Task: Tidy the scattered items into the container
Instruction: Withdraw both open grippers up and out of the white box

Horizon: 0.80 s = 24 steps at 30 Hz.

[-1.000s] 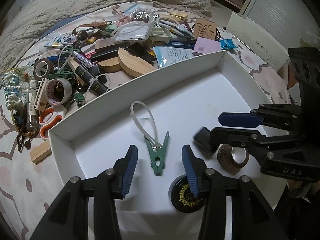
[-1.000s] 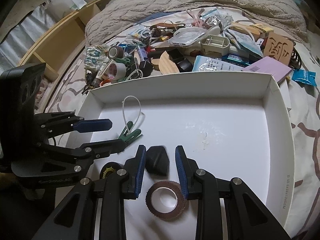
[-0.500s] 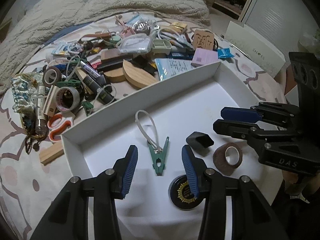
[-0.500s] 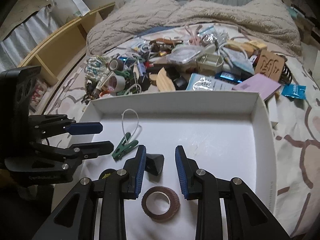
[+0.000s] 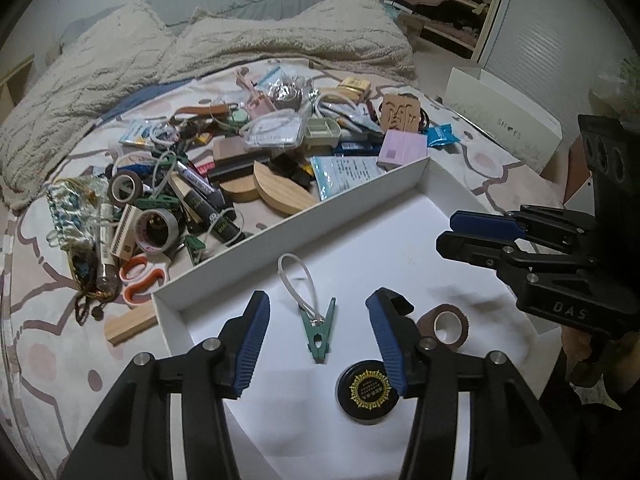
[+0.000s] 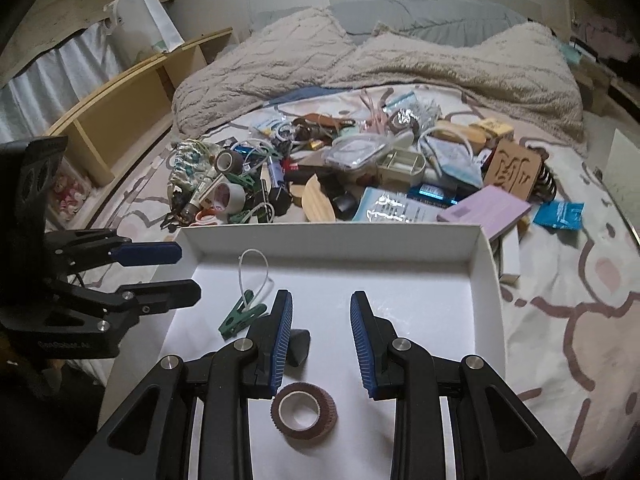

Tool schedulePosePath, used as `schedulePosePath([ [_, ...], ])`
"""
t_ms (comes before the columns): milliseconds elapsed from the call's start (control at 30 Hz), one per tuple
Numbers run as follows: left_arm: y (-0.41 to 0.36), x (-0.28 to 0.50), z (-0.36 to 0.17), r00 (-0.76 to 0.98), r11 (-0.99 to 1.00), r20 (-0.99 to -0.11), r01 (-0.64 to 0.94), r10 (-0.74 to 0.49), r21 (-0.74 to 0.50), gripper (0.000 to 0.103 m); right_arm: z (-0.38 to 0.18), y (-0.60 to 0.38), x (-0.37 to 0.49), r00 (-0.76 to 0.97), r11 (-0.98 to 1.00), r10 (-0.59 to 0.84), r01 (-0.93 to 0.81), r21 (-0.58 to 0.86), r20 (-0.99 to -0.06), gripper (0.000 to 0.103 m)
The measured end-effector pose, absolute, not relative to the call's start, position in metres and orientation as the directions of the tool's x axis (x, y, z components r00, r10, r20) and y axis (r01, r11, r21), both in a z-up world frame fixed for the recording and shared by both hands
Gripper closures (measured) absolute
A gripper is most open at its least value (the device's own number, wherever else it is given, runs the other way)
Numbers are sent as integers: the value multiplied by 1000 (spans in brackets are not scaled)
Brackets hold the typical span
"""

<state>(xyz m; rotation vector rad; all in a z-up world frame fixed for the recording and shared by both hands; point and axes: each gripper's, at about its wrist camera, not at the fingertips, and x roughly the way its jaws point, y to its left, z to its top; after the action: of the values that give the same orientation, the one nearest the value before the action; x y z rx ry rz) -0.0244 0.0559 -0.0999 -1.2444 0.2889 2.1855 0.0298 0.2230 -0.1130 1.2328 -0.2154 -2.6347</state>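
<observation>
Both tongs hang over the white box (image 6: 486, 280), nothing pinched: left gripper (image 5: 318, 330) spread wide, right gripper (image 6: 321, 334) spread too. Already lying in the box: green clip (image 5: 319, 330) w/ its white loop, brown tape roll (image 6: 304, 408), a black wedge-shaped piece (image 6: 299, 346) and a round black tin (image 5: 368, 392). The rest of the task's stuff, the clutter pile (image 5: 224, 160), sits on the bedspread just beyond the box's far wall, so the coming move looks like a reach fwd over that wall. Left gripper is nearer the pile's left end: grey tape roll (image 5: 157, 230), orange scissors (image 5: 142, 274), wood block (image 5: 130, 324) right by the box's left corner. Right gripper is nearer the lilac pad (image 6: 486, 212), which leans on the far-right corner; its long axis runs roughly along the far wall. Wooden oval piece (image 5: 286, 192) lies almost against the far wall, mid-span. Room: box floor mostly bare to the right of the clip; the pile itself is dense, things overlapping, so a clean pinch prob. needs an outlying piece at its box-side fringe.
</observation>
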Motion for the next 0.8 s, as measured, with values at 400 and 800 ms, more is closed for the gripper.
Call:
schedulePosePath([
  [400,52,-19,-86,-463,-814,-800,-578,383,-56,26,-102,233,37,-691,-972,-224,109,208,-687,37],
  [800,44,-19,-78,-524,-836,-760,-547,384,-45,4,-102,243,37,-716,-982,-153,36,183,-681,3],
])
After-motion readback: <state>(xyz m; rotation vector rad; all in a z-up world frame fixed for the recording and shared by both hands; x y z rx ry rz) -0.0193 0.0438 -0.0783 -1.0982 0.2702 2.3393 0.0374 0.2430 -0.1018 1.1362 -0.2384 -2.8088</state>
